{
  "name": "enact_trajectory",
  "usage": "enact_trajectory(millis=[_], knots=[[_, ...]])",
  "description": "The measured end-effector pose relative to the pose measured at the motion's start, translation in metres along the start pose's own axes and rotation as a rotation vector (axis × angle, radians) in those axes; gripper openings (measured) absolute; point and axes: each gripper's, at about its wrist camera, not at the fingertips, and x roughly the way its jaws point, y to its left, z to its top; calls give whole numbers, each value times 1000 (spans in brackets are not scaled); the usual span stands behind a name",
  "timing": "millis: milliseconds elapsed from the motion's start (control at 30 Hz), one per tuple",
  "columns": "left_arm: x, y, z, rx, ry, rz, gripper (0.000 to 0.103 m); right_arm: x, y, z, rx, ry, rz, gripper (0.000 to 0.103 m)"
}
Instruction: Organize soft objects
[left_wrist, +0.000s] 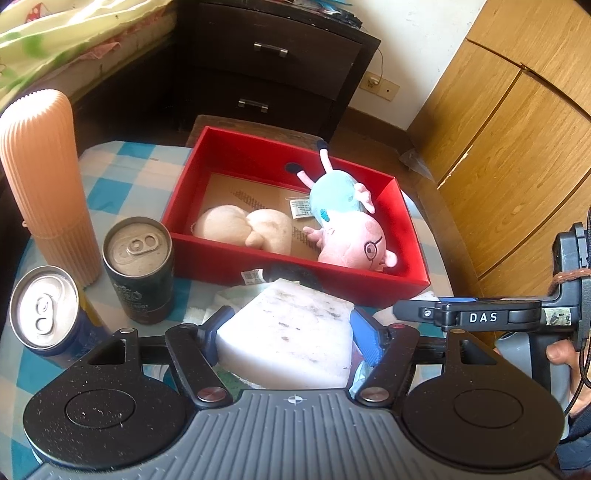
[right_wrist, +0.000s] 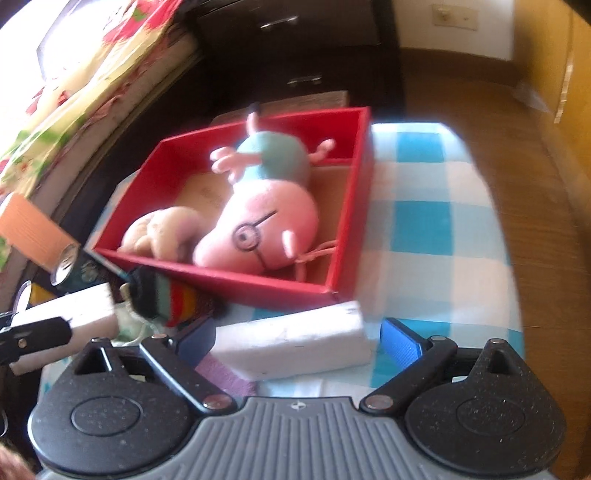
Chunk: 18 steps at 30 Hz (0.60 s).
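L gripper (left_wrist: 286, 334): jaws closed onto a white sponge block (left_wrist: 291, 332), blue pads pressing both its sides; block is smudged with grey marks and sits just above the near edge of the table (left_wrist: 122, 177) (blue/white check cloth). Cannot tell if the block is lifted clear of the white cloth under it.

R gripper (right_wrist: 297, 341): jaws wide apart, nothing gripped. A second white foam block (right_wrist: 295, 350) lies between the pads; left pad at or very near its end (can't tell if touching), right pad clearly apart from it. Block lies on the cloth just in front of the red box (right_wrist: 236, 284). View is motion-blurred.

Red box, open top, cardboard floor, at the far middle of the table. Inside:
- pink pig plush (left_wrist: 347, 225) w/ glasses and pale blue dress, head toward near-right corner, legs pointing up at the far wall
- beige plush (left_wrist: 245, 227) beside it, against the near wall, left half

Striped soft item (right_wrist: 173, 299) (dark w/ rainbow bands) lies outside the box, against its near wall.

Left edge of table: ribbed peach cylinder (left_wrist: 46, 188) upright; dark can (left_wrist: 142, 269) and blue can (left_wrist: 48, 314) upright just in front of it, both unopened.

A person's fingers (left_wrist: 559, 354) on the R gripper handle, at right in the L wrist view.
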Motion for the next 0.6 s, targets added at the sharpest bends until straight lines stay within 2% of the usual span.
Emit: enact_trajectory(millis=[67, 300, 467, 600], knots=[[0, 0, 0, -2, 0, -3, 68, 2, 5, 2, -31, 3, 12, 76], [0, 2, 1, -9, 3, -9, 68, 19, 14, 3, -110, 52, -29, 78], [1, 0, 1, -8, 8, -12, 68, 30, 9, 0, -77, 83, -37, 78], [2, -1, 1, -4, 12, -11, 68, 28, 8, -1, -59, 74, -38, 74]])
